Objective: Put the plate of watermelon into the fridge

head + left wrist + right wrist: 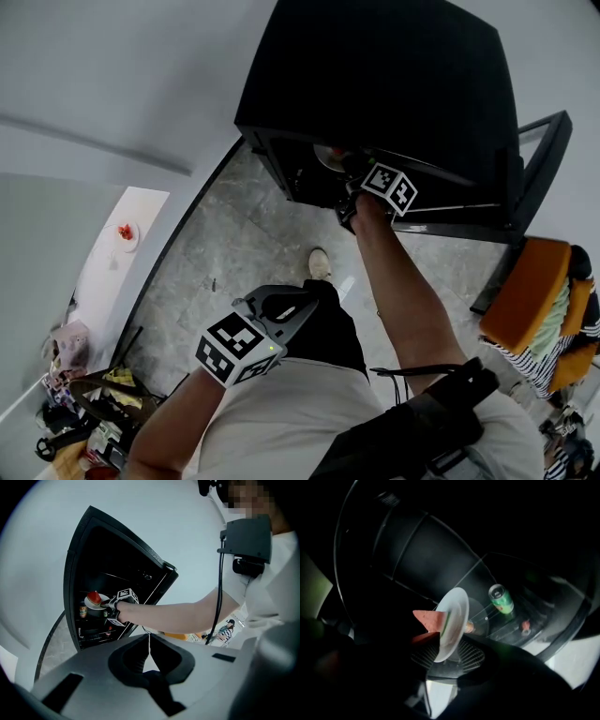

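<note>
The black fridge (375,84) stands with its door (544,159) swung open. Inside, at the upper glass shelf, is the white plate (452,620) carrying wedges of watermelon (429,619). My right gripper (443,656) reaches into the fridge with the plate's near rim between its ribbed pads. The jaws stand a little apart and the pads do not press on the rim. The left gripper view shows that same plate (90,603) and the right gripper (105,603) level at the shelf. My left gripper (305,302) hangs shut and empty by my waist, well back from the fridge.
A green can (501,599) stands on the shelf beyond the plate, with small items lower down. An orange chair (530,291) with a striped garment sits right of the fridge door. A white counter at the left bears another small plate (125,232). Clutter fills the lower left corner.
</note>
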Motion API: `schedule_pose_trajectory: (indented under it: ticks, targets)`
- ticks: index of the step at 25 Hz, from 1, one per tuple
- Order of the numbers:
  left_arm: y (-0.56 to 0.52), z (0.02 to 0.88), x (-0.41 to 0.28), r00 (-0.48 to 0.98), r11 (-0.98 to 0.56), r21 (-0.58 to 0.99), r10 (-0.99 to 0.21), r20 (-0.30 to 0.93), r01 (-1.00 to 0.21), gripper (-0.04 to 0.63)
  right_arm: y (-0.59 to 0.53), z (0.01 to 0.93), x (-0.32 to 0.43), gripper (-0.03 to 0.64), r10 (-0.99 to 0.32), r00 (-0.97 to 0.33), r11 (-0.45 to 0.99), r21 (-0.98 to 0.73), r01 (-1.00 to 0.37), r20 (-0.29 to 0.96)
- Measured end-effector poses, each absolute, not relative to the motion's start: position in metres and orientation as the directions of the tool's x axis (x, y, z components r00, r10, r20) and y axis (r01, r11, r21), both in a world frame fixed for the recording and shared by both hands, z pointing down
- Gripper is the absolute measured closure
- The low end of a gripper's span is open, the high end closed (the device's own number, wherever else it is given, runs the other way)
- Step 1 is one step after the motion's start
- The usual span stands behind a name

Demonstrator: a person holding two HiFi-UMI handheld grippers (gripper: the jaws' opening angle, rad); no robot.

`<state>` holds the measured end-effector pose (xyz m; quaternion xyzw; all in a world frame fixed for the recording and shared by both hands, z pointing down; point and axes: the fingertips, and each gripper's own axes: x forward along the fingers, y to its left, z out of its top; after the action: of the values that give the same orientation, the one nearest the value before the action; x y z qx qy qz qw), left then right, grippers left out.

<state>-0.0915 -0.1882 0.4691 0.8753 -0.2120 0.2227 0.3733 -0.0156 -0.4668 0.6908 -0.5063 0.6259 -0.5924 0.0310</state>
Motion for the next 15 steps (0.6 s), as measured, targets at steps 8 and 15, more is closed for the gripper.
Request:
schedule_pose_trajectory:
  ticks: [8, 15]
  targets:
    - [-0.184, 0.472, -0.09, 0.813, -0.633, 0.562, -0.198, 0.548, -0.533, 0.581, -0.469, 0.684, -0.015, 0.372, -0.657, -0.478, -0.073, -0.681, -0.729, 0.582]
    - [-0.18, 0.476, -0.086, 0.817, -0.631, 0.57, -0.187, 0.546, -0.526, 0.581, -0.46, 0.684, -0.027, 0.295, -0.592, -0.514, 0.098, -0.578, -0.81, 0.621]
